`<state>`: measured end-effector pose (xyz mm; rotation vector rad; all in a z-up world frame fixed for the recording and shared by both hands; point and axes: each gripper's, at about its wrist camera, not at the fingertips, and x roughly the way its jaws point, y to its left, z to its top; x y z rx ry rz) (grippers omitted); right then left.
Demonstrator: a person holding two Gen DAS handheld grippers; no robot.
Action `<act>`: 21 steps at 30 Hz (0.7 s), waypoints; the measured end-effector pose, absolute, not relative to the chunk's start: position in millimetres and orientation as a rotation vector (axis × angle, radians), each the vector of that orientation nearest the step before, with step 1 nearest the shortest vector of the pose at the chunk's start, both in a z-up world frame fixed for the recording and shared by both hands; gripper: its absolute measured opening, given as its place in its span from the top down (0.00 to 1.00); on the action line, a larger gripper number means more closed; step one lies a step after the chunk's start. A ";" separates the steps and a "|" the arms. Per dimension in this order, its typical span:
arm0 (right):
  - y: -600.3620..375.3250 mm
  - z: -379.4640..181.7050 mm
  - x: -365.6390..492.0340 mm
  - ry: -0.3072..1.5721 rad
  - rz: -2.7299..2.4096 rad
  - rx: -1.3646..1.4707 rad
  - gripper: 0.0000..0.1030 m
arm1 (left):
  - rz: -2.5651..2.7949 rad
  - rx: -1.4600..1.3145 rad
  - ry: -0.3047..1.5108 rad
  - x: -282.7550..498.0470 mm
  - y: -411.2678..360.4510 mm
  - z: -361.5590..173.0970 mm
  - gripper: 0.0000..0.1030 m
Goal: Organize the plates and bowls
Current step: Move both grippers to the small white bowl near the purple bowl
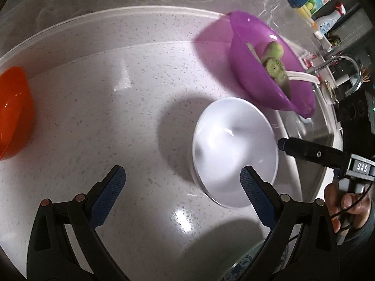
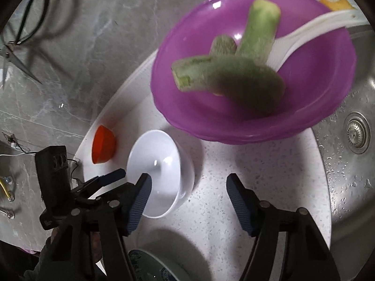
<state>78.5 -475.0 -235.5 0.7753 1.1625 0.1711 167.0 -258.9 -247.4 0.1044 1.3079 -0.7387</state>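
Ahead of both grippers, on the speckled tray, the purple bowl with green vegetable pieces and a spoon lies farthest. Nearer, the white bowl sits ahead and right of the left gripper, against its right finger, and by the right gripper's left finger. Both grippers are spread, holding nothing. The orange bowl lies far left. Either seems equally near.

Bright overhead glare; purple bowl seemingly motion-blurred.
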 end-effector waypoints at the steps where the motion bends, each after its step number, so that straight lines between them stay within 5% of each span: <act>1: -473.6 -236.6 80.3 1.169 0.176 0.771 0.34 | -0.732 0.104 1.311 168.0 -261.0 -248.6 0.04; 7: -465.2 -243.3 90.8 1.205 0.180 0.749 0.36 | -0.710 0.098 1.323 176.0 -263.9 -261.5 0.05; 14: -461.0 -250.1 101.4 1.228 0.185 0.745 0.41 | -0.695 0.102 1.330 180.5 -262.4 -266.6 0.38; 21: -457.9 -256.1 104.6 1.246 0.191 0.750 0.48 | -0.708 0.098 1.330 181.4 -266.4 -266.7 0.47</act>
